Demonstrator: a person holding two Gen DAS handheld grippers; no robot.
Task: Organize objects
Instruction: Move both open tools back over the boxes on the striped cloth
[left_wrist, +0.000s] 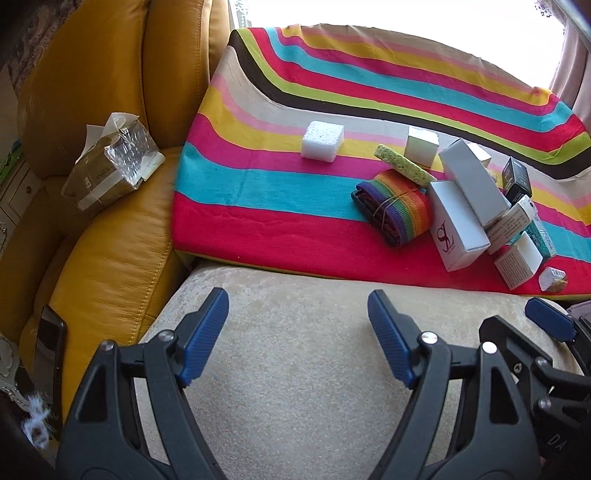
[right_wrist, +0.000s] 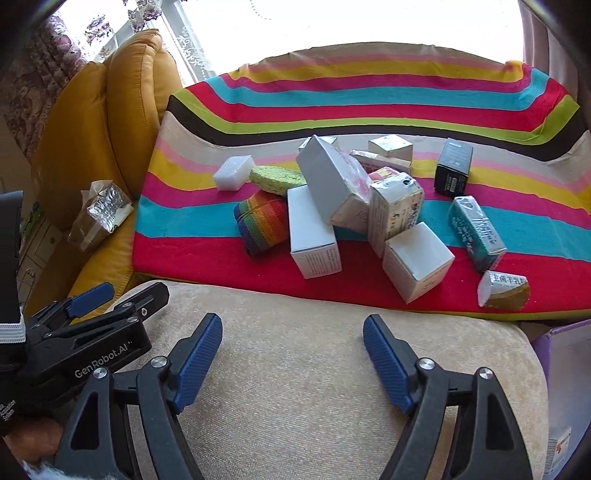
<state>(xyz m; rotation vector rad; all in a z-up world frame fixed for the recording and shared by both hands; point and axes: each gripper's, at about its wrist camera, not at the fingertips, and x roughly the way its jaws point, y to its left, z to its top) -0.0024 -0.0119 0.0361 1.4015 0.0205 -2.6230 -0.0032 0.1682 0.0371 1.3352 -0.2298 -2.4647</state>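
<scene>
Both grippers tilt down over the beige cushion (right_wrist: 332, 369), side by side, nothing touched. Left gripper (left_wrist: 298, 332) released, jaws wide, empty. Right gripper (right_wrist: 292, 354) released too, jaws wide, empty. Pile of boxes (right_wrist: 369, 206) lies on the striped cloth (right_wrist: 369, 99) at 12 o'clock from the right gripper, 1 o'clock from the left. Foam block (left_wrist: 322, 140) sits apart at 12.

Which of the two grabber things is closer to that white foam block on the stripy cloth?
Left. The left gripper sits nearly straight below the white foam block; the right gripper is further to the block's right.
</scene>
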